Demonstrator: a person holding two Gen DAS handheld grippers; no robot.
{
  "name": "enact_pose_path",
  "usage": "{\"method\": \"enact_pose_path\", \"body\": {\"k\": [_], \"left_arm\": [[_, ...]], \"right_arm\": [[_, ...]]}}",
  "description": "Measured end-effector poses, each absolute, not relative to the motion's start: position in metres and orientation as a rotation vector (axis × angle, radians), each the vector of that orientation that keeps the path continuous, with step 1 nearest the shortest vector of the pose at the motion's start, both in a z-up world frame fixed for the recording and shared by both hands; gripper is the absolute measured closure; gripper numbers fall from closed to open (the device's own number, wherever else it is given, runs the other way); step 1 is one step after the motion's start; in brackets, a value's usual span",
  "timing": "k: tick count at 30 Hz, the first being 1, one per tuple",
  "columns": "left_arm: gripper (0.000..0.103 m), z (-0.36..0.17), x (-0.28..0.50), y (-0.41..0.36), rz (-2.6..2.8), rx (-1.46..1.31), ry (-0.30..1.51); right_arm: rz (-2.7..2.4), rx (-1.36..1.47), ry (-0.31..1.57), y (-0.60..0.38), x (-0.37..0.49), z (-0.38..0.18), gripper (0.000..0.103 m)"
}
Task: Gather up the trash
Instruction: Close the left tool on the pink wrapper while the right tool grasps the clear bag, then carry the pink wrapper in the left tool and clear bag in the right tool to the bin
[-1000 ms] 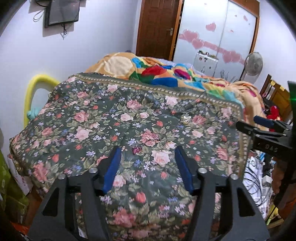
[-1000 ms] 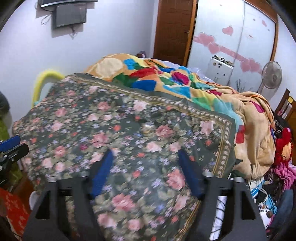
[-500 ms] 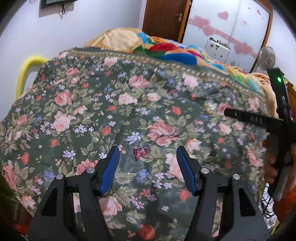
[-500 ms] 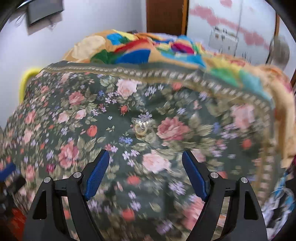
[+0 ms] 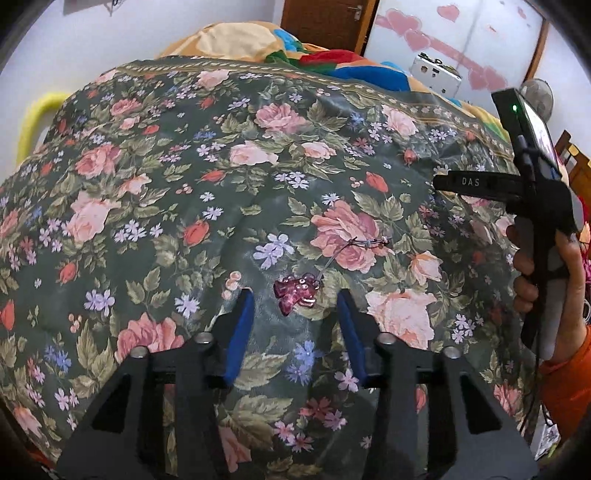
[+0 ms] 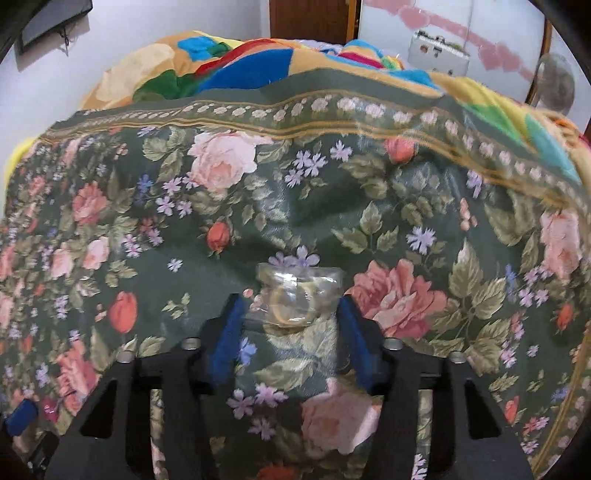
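A small shiny magenta charm point(image 5: 296, 290) with a thin string lies on the green floral bedspread point(image 5: 184, 192). My left gripper point(image 5: 295, 295) is open, its blue pads on either side of the charm, just short of it. A clear crumpled plastic wrapper point(image 6: 297, 295) with a yellowish ring inside lies on the bedspread point(image 6: 388, 221). My right gripper point(image 6: 291, 306) is open, its pads flanking the wrapper's near edge. The right gripper's body also shows in the left wrist view point(image 5: 532, 199), held in a hand.
A multicoloured quilt point(image 6: 240, 70) is heaped at the far side of the bed. A brown door point(image 5: 325, 22), a wardrobe with pink hearts point(image 5: 461, 40) and a fan point(image 5: 537, 99) stand behind. A yellow rail point(image 5: 35, 118) is at the bed's left.
Both grippers have moved forward and down toward the bedspread. The charm now sits between the left pads and the wrapper between the right pads. Both stay open.
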State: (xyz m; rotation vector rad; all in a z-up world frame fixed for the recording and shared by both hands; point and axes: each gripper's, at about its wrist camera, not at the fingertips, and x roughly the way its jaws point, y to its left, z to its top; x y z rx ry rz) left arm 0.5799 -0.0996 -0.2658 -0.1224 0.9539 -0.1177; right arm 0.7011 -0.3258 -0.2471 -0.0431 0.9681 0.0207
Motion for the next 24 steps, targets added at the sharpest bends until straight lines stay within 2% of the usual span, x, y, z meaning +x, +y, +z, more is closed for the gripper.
{"method": "enact_pose_path", "body": {"k": [1, 2, 4, 6, 8, 12, 24], "left_arm": [[0.066, -0.266, 0.581, -0.101, -0.126, -0.124, 0.956], [0.069, -0.267, 0.583, -0.102, -0.132, -0.125, 0.959], [0.070, -0.268, 0.587, -0.104, -0.127, -0.116, 0.958], [0.079, -0.269, 0.591, -0.106, -0.116, -0.106, 0.955], [0.079, -0.270, 0.592, -0.107, -0.101, -0.103, 0.952], [0.089, -0.265, 0.588, -0.107, -0.077, -0.111, 0.938], [0.089, -0.200, 0.544, -0.104, -0.104, -0.143, 0.886]], "right_arm": [[0.021, -0.053, 0.960, -0.325, 0.700, -0.246, 0.071], [0.026, -0.060, 0.959, -0.324, 0.700, -0.245, 0.073], [0.033, -0.071, 0.960, -0.322, 0.700, -0.244, 0.074], [0.044, -0.077, 0.955, -0.322, 0.696, -0.241, 0.075], [0.066, -0.080, 0.946, -0.322, 0.686, -0.236, 0.075], [0.100, -0.091, 0.936, -0.318, 0.667, -0.227, 0.076], [0.190, -0.105, 0.889, -0.304, 0.608, -0.170, 0.076]]}}
